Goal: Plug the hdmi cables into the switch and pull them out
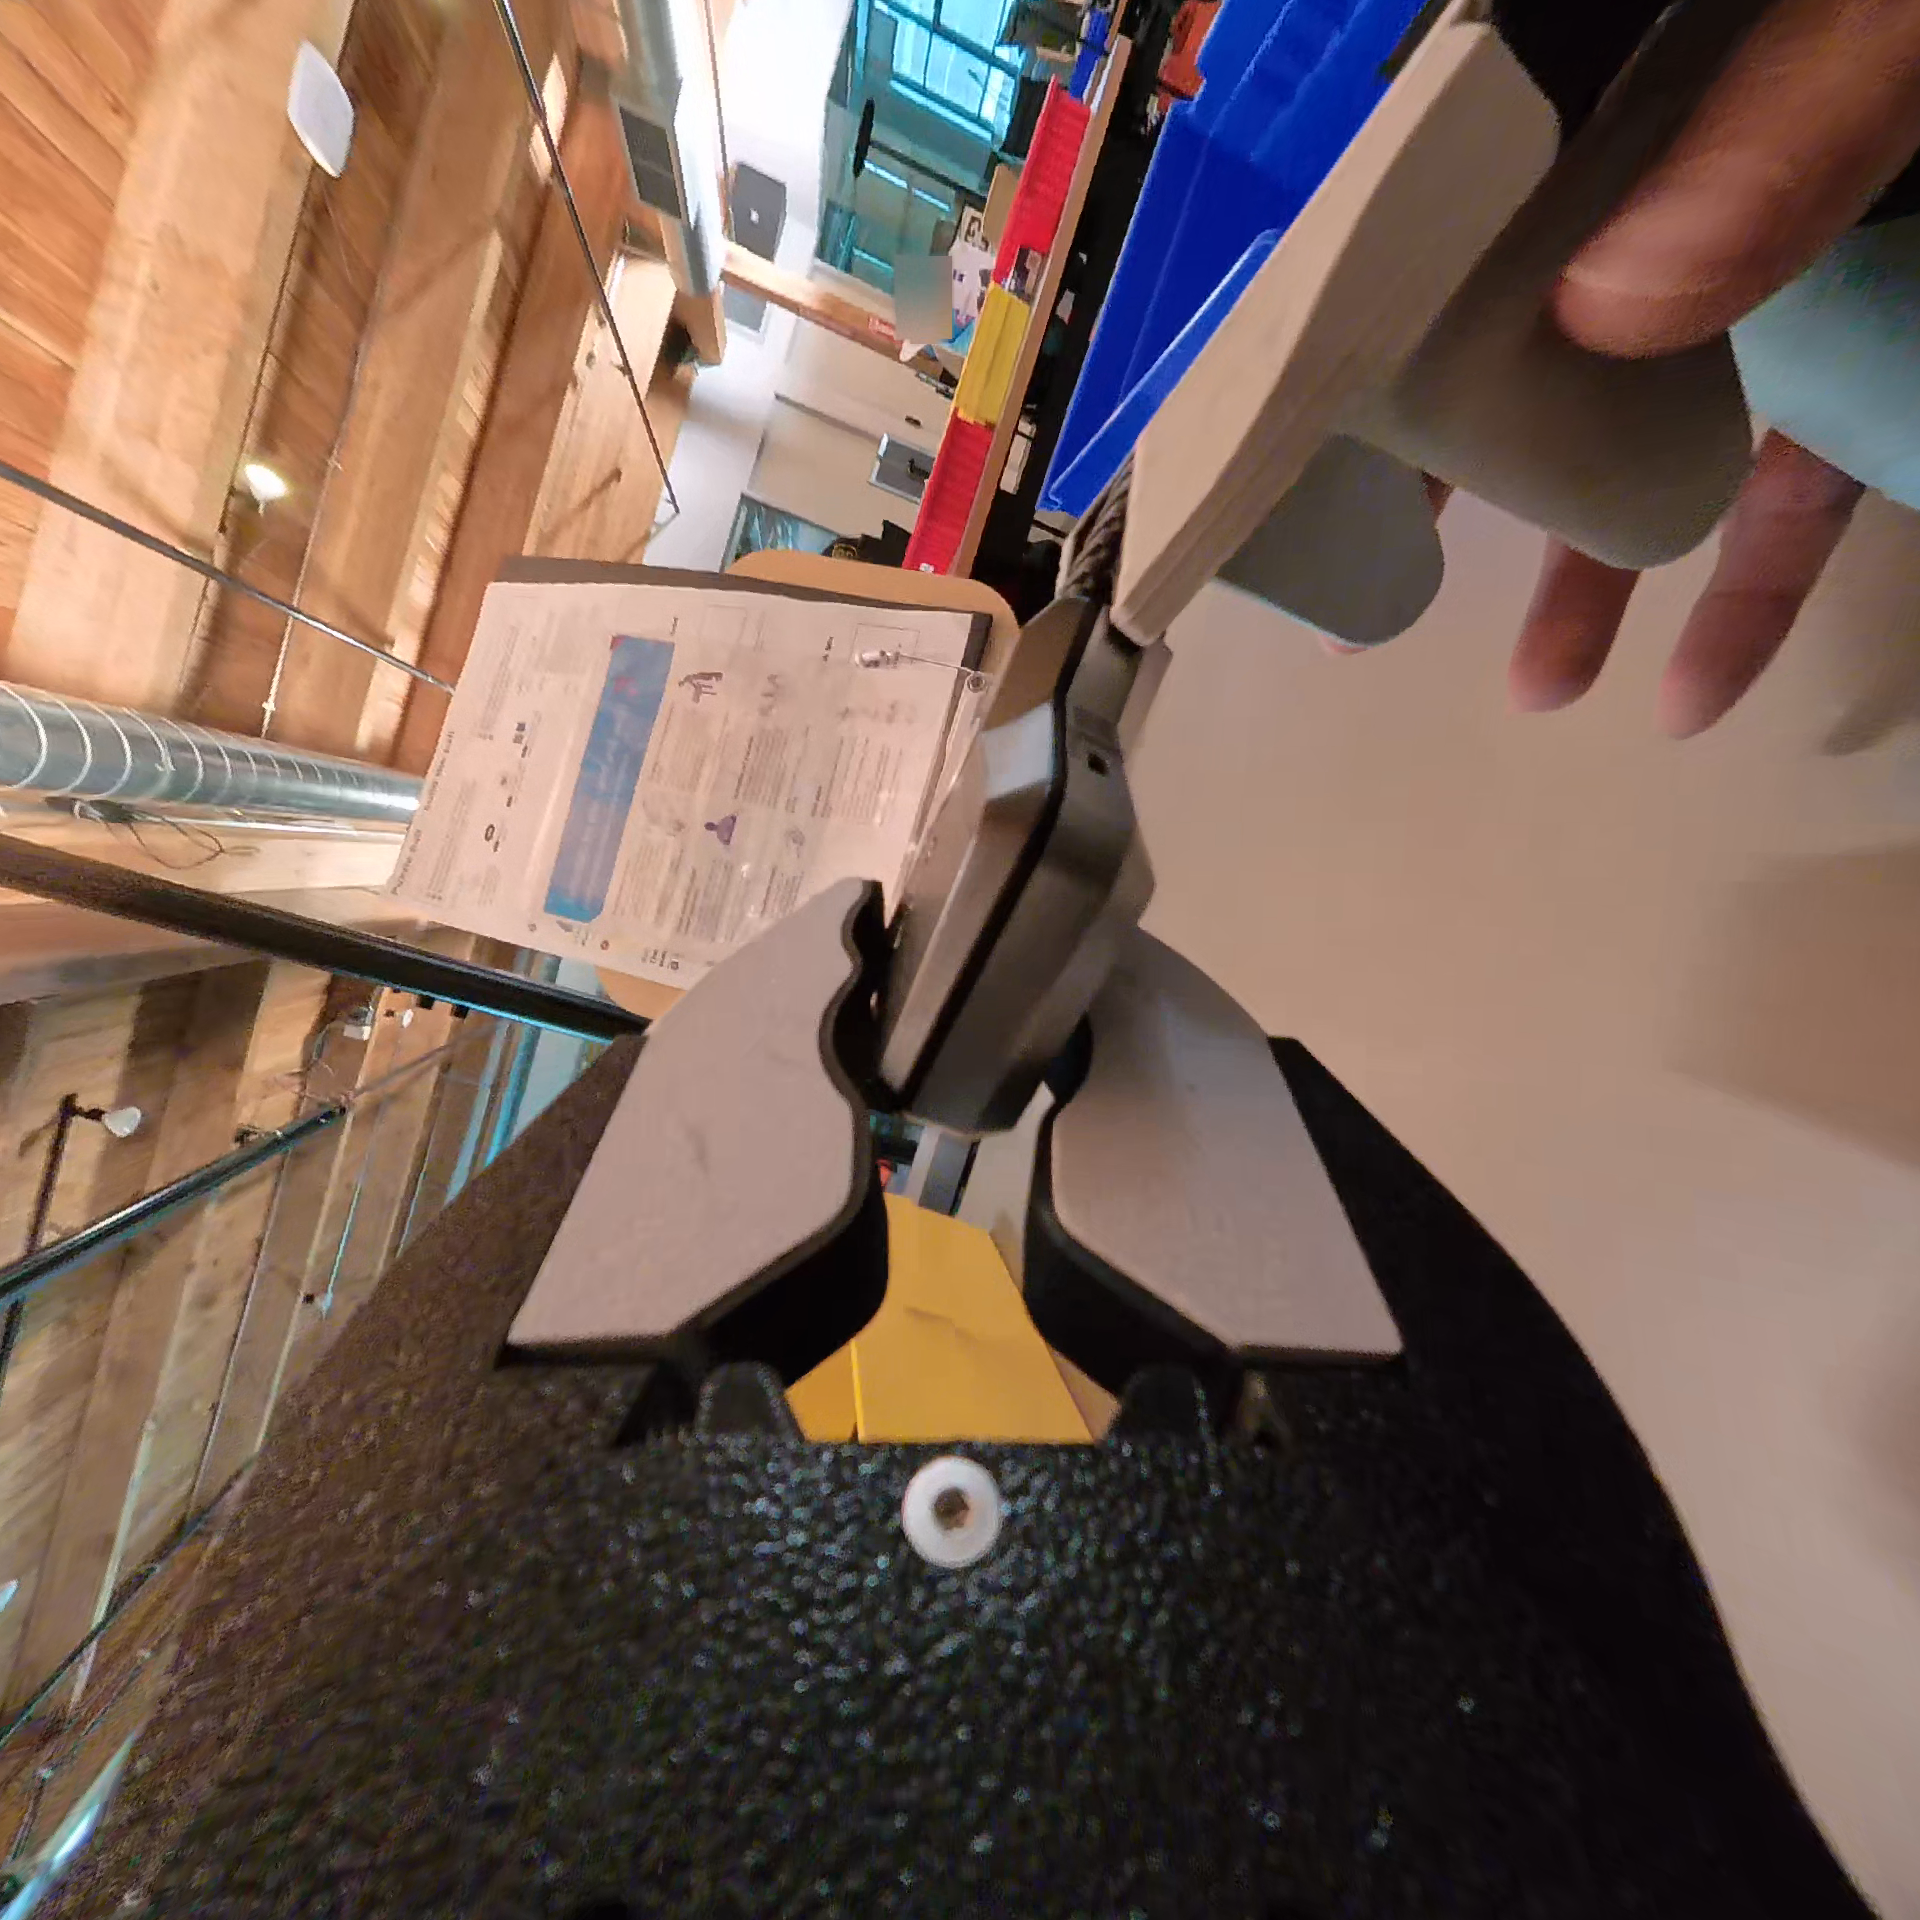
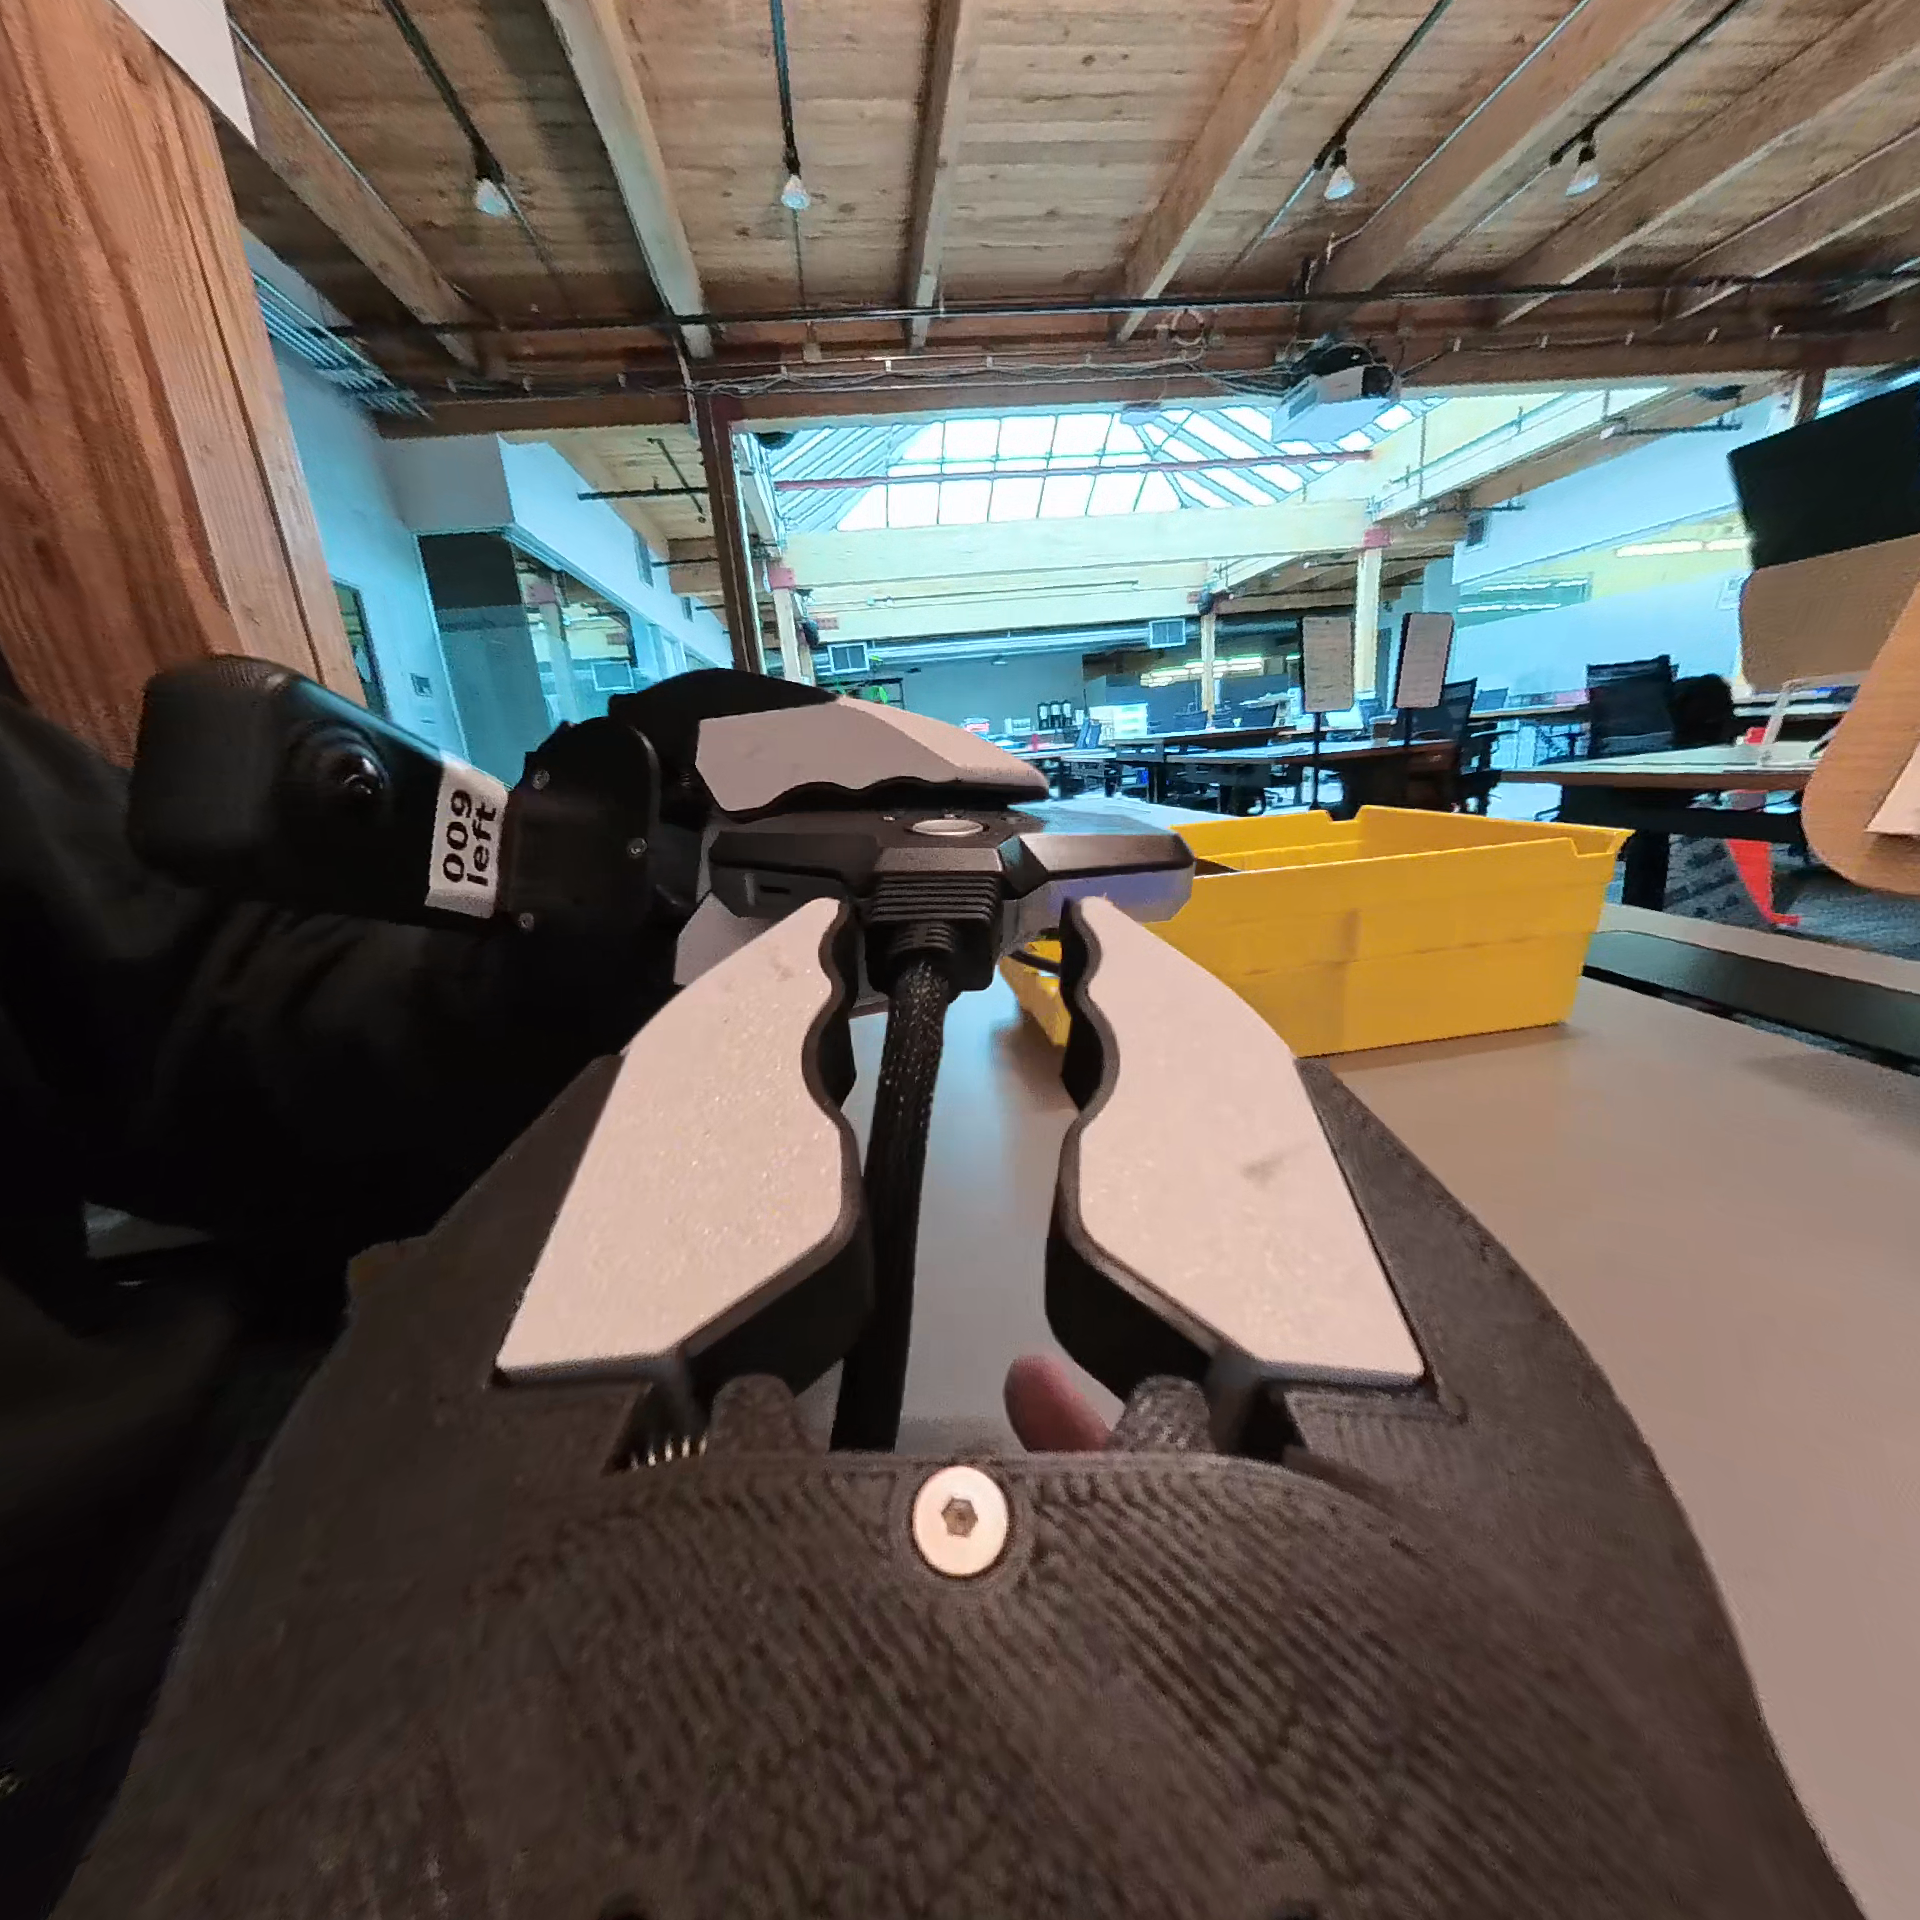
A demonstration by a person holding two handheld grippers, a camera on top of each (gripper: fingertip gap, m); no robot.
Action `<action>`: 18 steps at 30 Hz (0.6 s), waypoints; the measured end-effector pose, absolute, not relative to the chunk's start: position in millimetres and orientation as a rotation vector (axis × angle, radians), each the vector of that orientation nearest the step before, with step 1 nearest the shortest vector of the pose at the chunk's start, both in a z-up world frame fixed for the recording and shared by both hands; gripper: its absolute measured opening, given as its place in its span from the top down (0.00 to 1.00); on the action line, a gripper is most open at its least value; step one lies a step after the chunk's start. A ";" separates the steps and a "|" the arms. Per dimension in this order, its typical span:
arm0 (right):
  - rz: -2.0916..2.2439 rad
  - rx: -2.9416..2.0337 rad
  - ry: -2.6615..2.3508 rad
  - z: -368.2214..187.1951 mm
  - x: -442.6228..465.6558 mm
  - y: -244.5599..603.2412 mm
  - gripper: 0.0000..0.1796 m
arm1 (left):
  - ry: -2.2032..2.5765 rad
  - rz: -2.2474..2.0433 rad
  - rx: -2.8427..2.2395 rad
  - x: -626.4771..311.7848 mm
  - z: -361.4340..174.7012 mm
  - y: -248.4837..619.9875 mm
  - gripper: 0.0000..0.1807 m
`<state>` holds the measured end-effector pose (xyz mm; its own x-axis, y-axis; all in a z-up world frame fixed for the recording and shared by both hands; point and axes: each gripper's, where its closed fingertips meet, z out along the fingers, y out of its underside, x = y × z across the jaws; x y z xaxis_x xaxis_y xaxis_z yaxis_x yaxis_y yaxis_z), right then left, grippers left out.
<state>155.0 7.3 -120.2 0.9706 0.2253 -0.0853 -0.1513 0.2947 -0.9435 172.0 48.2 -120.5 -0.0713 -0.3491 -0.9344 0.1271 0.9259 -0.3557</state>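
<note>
My left gripper [image 1: 987,997] is shut on the flat grey switch [image 1: 997,852] and holds it above the table. In the right wrist view it [image 2: 914,821] clamps the switch [image 2: 1091,847] from the left, top and bottom. A black HDMI plug [image 2: 930,904] sits in the switch's near edge, and its braided cable [image 2: 904,1091] runs down between my right fingers. My right gripper [image 2: 956,920] straddles the plug: the left finger touches it, and a gap shows at the right finger. It also shows in the left wrist view [image 1: 1122,603], beside the cable [image 1: 1096,530].
A yellow bin [image 2: 1403,914] stands on the grey table [image 2: 1558,1195] just behind the switch. Blue bins [image 1: 1195,260] and a printed sheet in a clear stand [image 1: 686,758] are nearby. A person's hand [image 1: 1714,260] holds the right gripper.
</note>
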 end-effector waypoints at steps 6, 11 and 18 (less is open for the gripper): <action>0.230 -1.216 -0.061 -117.4 158.7 2.8 0.88 | 1.644 -0.368 -0.240 176.1 -124.4 52.6 0.85; 0.208 -1.239 -0.051 -119.6 160.4 6.0 0.88 | 1.644 -0.332 -0.240 177.6 -126.5 55.9 0.86; 0.330 -1.223 -0.033 -113.5 160.5 -1.1 0.88 | 1.618 -0.554 -0.226 172.2 -118.3 44.6 0.82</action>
<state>160.5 -1.1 -113.5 0.9519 0.2663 -0.1514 -0.2310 0.2994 -0.9257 172.2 44.6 -118.3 -0.1335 -0.4595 -0.8781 0.1755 0.8610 -0.4773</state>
